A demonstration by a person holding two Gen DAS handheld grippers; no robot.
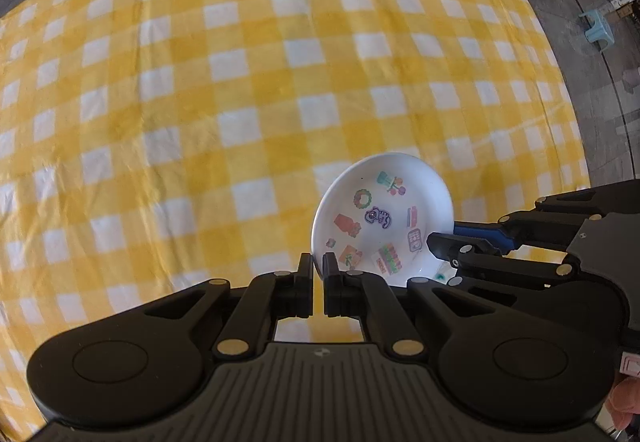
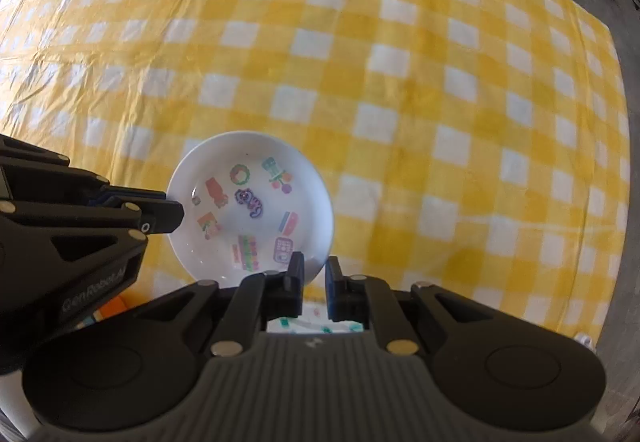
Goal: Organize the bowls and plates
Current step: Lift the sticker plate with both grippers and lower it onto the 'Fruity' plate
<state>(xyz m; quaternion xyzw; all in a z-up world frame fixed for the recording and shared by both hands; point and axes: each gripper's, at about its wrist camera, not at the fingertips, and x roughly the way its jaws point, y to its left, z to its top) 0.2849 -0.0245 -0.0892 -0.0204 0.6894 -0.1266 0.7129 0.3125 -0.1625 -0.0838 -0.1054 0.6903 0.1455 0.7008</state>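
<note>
- One white plate point(image 1: 382, 218) with cartoon prints was gripped by both tools at once: the left tool point(image 1: 318, 274) pinched its near-left rim, while the right tool point(image 2: 314, 274) clamped its near-right rim.
- It appeared raised over the yellow checked surface point(image 1: 240, 102), judging by its tilt.
- Another printed dish point(image 2: 316, 322) showed beneath the right tool; stacking looked barely begun.
- Ahead, open cloth ran well clear to the far edges.
</note>
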